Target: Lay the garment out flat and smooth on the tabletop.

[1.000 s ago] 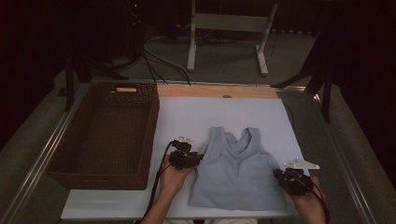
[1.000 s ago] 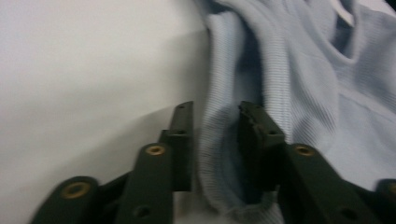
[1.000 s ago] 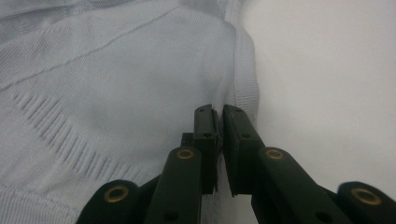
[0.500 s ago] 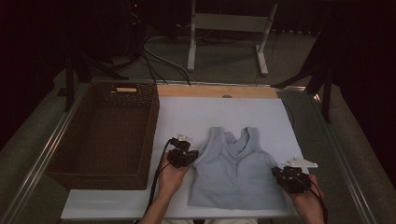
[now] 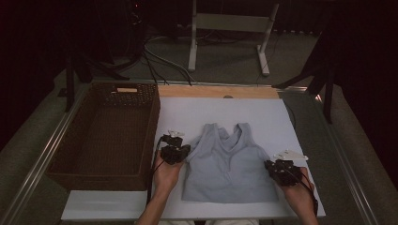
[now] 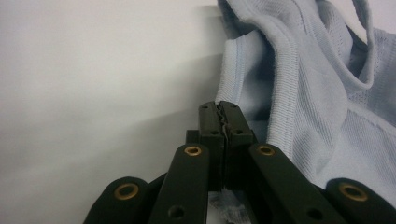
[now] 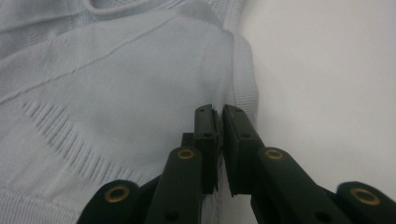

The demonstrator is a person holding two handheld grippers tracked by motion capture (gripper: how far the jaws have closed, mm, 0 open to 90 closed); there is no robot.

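A light blue sleeveless top (image 5: 230,164) lies flat on the white board (image 5: 263,117), neck away from me. My left gripper (image 5: 184,152) is at the top's left side, below the armhole. In the left gripper view its jaws are shut (image 6: 219,108) with a bit of the top's edge (image 6: 289,93) pinched between the pads. My right gripper (image 5: 269,166) is at the top's right side. In the right gripper view its jaws (image 7: 219,115) are closed on the ribbed side hem of the top (image 7: 116,93).
A brown wicker basket (image 5: 61,154) stands to the left of the board, close to my left hand. A wooden strip (image 5: 216,91) runs along the board's far edge. Metal table rails (image 5: 342,154) border both sides. Cables and a white stand (image 5: 225,21) are on the floor beyond.
Both hands have shifted a little to the left with the top's edges. The left gripper's jaws look closed tighter than a second ago.
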